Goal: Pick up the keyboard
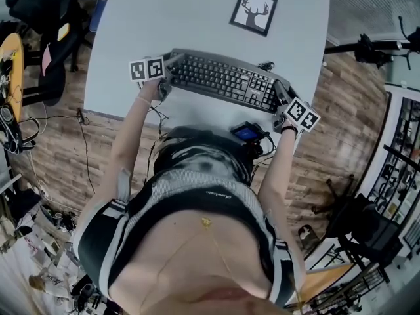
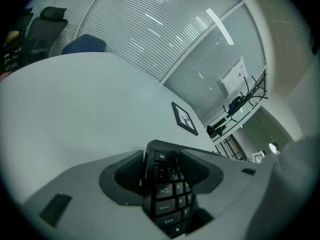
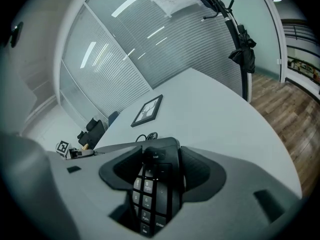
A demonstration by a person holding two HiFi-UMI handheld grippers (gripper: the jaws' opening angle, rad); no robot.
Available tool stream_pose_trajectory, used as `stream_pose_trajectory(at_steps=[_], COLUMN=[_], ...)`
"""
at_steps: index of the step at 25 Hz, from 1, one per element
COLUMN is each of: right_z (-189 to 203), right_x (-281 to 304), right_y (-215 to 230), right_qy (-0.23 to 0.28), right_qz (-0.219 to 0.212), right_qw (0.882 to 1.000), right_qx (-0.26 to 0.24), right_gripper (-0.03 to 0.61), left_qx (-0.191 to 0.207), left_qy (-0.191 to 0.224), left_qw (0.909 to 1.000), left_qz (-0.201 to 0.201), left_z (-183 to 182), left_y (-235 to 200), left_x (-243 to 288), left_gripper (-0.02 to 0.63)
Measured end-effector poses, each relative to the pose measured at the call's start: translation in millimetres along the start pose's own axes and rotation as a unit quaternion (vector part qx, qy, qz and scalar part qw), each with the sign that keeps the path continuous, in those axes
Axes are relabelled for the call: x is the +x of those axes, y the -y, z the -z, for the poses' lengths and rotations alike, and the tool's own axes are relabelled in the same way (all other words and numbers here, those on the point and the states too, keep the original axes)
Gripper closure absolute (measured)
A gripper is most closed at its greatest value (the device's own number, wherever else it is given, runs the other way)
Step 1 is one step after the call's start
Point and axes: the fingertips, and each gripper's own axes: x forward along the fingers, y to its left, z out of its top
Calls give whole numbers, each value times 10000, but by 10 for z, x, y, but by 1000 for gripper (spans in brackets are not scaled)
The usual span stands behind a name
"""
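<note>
A black keyboard (image 1: 223,81) lies across the near part of the white table (image 1: 164,18); whether it is off the surface I cannot tell. My left gripper (image 1: 167,72) is shut on its left end, where the Esc key corner (image 2: 167,194) sits pinched between the dark pads (image 2: 127,176) of the left gripper (image 2: 162,171). At the right end my right gripper (image 1: 281,98) is shut too; in its own view the number-pad end (image 3: 155,184) fills the gap of the right gripper (image 3: 157,166) and both pads touch it.
A framed deer picture (image 1: 253,10) lies on the table beyond the keyboard, also seen in the gripper views (image 2: 184,118) (image 3: 147,110). A coiled cable (image 1: 266,65) sits behind the keyboard's right end. Office chairs (image 1: 39,18) stand at the left. A small device with a blue screen (image 1: 248,133) hangs at the person's waist.
</note>
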Motion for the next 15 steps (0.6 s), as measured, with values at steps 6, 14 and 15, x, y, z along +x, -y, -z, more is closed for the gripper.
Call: stream_pose_trajectory(at_steps=[6, 14, 15], right_z=[-192, -468, -498], right_x=[-146, -441, -481], right_y=[-165, -462, -500], right_qy=[98, 174, 187], right_qz=[-64, -65, -72], right_qw=[9999, 9997, 9996], right_qx=[-55, -167, -178], right_gripper=[334, 333, 333], left_qx=[52, 77, 90], left_qy=[109, 227, 245], left_qw=[9999, 9997, 9997], left_qz=[4, -24, -31], left_z=[-167, -372, -395], left_y=[170, 431, 465], left_x=[-184, -518, -566], left_gripper=[393, 393, 393])
